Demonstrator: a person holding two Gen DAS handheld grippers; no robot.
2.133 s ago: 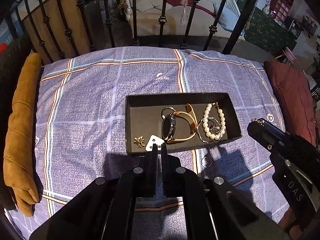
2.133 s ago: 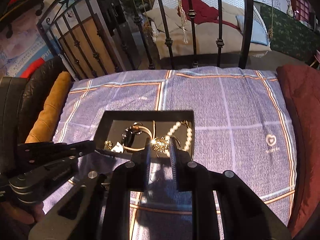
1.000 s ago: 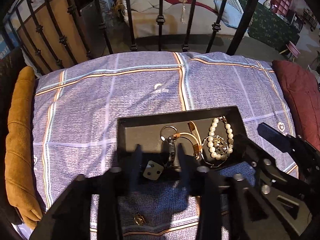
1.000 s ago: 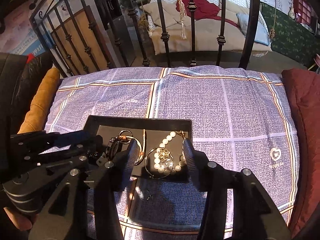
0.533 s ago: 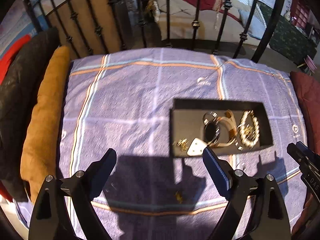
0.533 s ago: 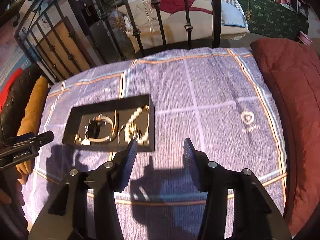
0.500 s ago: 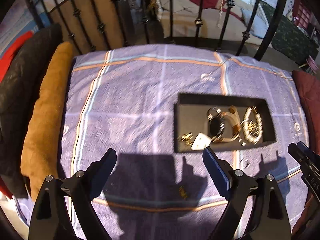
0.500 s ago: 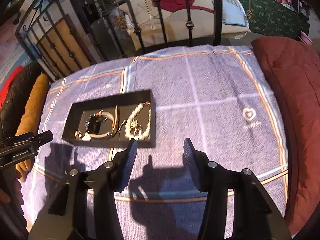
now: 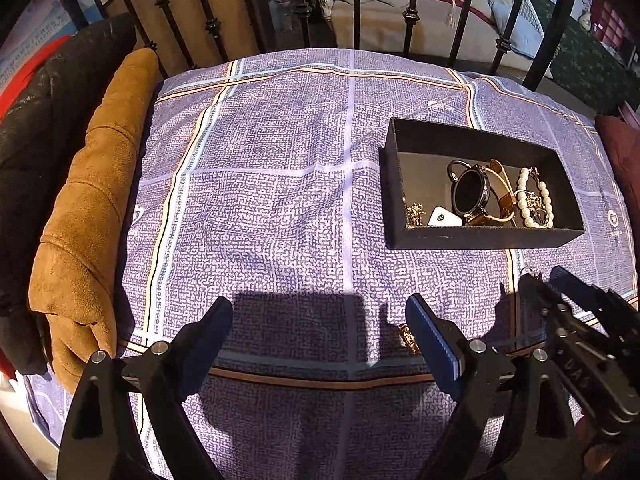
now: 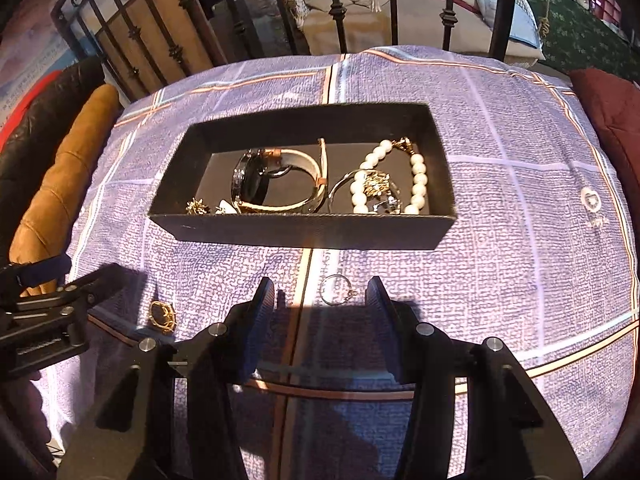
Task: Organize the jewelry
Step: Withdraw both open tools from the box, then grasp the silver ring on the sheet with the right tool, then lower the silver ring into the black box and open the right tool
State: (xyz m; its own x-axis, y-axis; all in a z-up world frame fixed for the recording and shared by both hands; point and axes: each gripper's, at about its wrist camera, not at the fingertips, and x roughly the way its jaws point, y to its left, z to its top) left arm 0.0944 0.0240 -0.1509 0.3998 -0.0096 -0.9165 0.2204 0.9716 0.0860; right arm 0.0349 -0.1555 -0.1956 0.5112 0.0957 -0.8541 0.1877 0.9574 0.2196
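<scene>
A black tray (image 10: 304,232) is seen resting on the purple checked bedspread (image 10: 520,208), and most of the jewelry is already gathered in it: a watch (image 10: 256,184) with its tan strap lies at the middle, a pearl bracelet (image 10: 418,178) at the right end and a small gold piece (image 10: 197,206) with a white tag at the left end. Two pieces are left out on the cloth just in front of the tray, a thin silver ring (image 10: 336,290) and a gold ring (image 10: 162,316) further to the left. The right gripper (image 10: 320,296) is held wide open and empty, with the silver ring framed between its fingers, presumably so that it can be closed on next. The left gripper (image 9: 320,320) is likewise spread wide with nothing held; in its view the gold ring (image 9: 408,336) is seen just beside its right finger, so it appears placed for that pickup. Both rings lie flat on soft fabric, so a low, careful pinch is judged necessary, lest cloth be caught with them
</scene>
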